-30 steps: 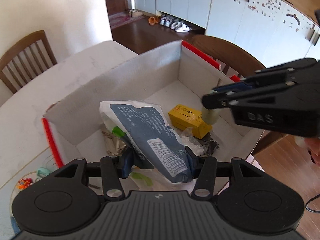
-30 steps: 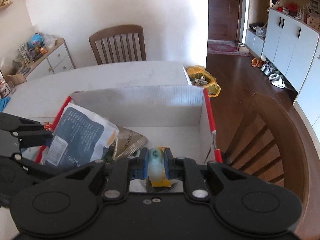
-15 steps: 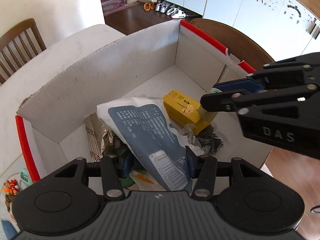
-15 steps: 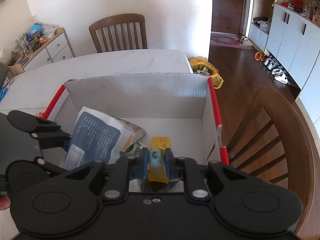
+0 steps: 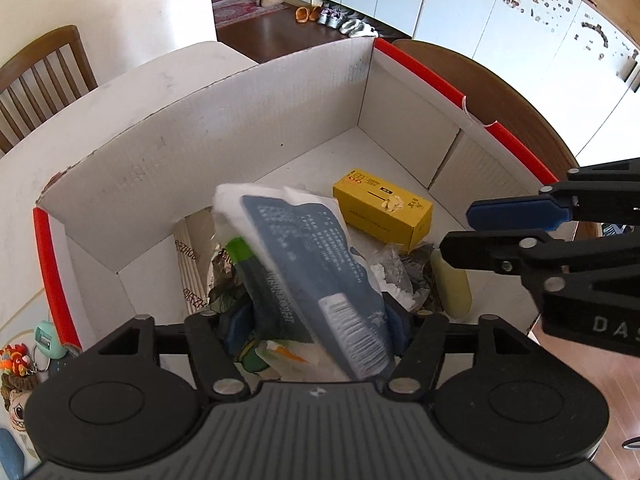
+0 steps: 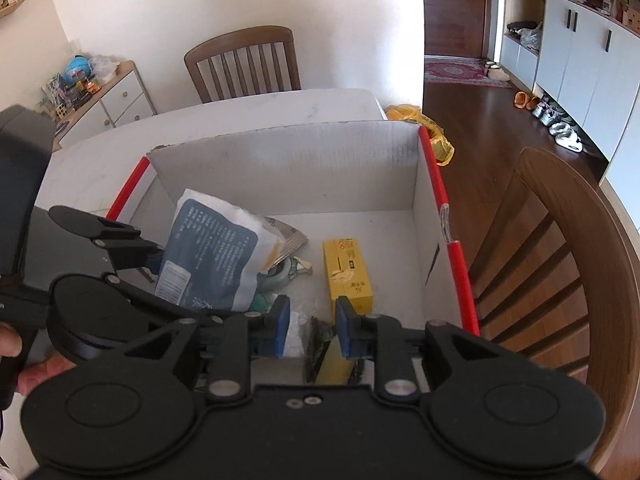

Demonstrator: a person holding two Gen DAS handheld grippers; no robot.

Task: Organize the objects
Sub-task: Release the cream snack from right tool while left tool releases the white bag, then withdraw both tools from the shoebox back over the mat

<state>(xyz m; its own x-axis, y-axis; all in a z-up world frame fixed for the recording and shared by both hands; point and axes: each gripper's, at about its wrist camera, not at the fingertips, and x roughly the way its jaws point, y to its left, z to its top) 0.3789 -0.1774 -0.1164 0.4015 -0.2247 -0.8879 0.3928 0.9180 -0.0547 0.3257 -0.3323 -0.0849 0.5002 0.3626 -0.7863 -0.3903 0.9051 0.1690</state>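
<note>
A white cardboard box (image 5: pixel 248 120) with red edges stands on the table. My left gripper (image 5: pixel 316 320) is shut on a blue-and-white bag (image 5: pixel 316 264) and holds it over the box; the bag also shows in the right wrist view (image 6: pixel 212 252). My right gripper (image 6: pixel 310 320) is open and empty above the box's near right corner; it also shows in the left wrist view (image 5: pixel 460 232). A pale yellow tube (image 5: pixel 450 288) lies on the box floor below it. A yellow carton (image 5: pixel 382 208) lies in the box, also in the right wrist view (image 6: pixel 348 272).
Crumpled wrappers (image 5: pixel 396 276) and a green packet (image 5: pixel 238 252) lie in the box. Small toys (image 5: pixel 24 364) sit on the table (image 5: pixel 120 92) to the left. Wooden chairs (image 6: pixel 244 64) stand at the far side and at the right (image 6: pixel 560 248).
My right gripper opened and let go of the pale yellow tube, which now lies in the box. My left gripper moved further over the box with the bag.
</note>
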